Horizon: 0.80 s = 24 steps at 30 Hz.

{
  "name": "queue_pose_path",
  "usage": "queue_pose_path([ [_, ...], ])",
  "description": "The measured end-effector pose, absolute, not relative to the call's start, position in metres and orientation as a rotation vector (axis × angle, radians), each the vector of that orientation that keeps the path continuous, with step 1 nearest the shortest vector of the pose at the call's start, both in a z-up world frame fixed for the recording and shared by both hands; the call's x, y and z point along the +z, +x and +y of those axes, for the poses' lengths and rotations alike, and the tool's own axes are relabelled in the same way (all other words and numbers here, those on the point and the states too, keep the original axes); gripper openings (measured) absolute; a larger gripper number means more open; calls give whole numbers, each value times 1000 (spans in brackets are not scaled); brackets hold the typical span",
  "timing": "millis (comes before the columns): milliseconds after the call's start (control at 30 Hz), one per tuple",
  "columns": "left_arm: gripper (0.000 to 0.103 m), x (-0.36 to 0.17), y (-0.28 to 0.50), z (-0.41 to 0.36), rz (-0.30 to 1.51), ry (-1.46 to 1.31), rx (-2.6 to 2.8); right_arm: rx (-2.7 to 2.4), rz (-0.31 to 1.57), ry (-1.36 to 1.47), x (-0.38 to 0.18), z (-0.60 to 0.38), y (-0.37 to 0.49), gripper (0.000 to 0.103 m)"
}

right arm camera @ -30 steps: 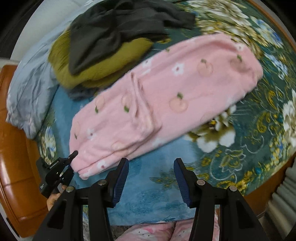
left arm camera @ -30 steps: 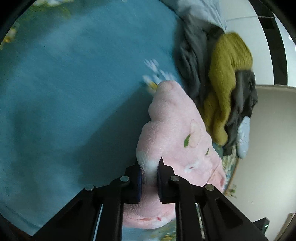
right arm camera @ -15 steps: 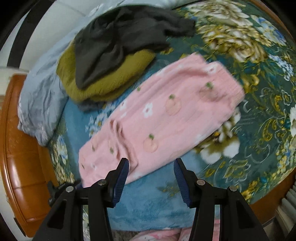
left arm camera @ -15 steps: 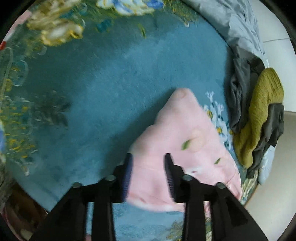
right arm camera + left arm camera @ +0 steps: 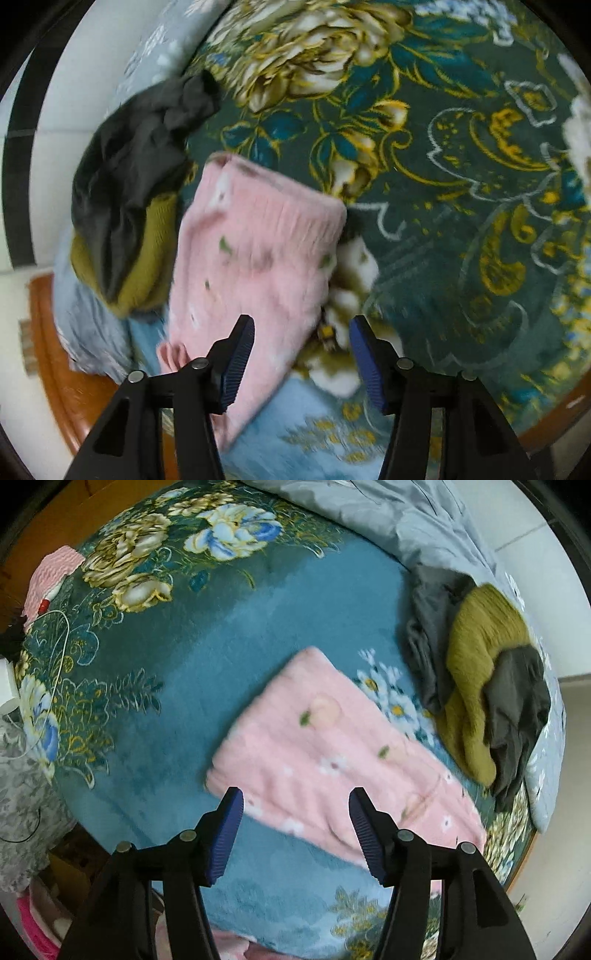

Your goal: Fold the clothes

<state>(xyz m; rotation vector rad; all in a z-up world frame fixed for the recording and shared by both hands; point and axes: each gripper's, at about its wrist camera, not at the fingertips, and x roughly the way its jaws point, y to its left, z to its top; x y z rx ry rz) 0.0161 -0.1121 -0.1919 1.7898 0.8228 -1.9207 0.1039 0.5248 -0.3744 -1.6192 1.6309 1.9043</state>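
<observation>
- Hovering over the bed, we hold the left gripper with its jaws spread wide and nothing between them; the right gripper is likewise wide and empty.
- The pink fleece garment lies flat as a long folded strip on the blue floral blanket, near the clothes pile and just ahead of both sets of fingers.
- We judge it soft, light and thick: it should bend easily but spring back, and the plush pile could slip from a shallow pinch.
- We would take hold at the corners of the near short edge, catching every layer, one gripper to each corner.
- Count: one pink garment being folded. In the waiting pile we see one mustard knit and dark grey clothing, though how many grey pieces we cannot tell. One pale grey duvet lies behind.
</observation>
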Motion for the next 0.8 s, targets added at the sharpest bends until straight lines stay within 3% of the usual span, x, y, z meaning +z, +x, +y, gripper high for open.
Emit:
queue_pose_path([
  [233,61,-178,20,-84,725,1833,-1934,1865,1712,-1560,-418,539,77,59],
  [500,61,-169,26,-71,693,1849,-1925,1830,1670,-1528,-429,534,51,58],
  [667,61,-167,32,-76,723,1837,-1922,1782,1669,-1532,-420,530,41,32],
  [800,61,-169,42,-85,775,1822,-1927,1832,1627,-1518,-392,523,34,30],
])
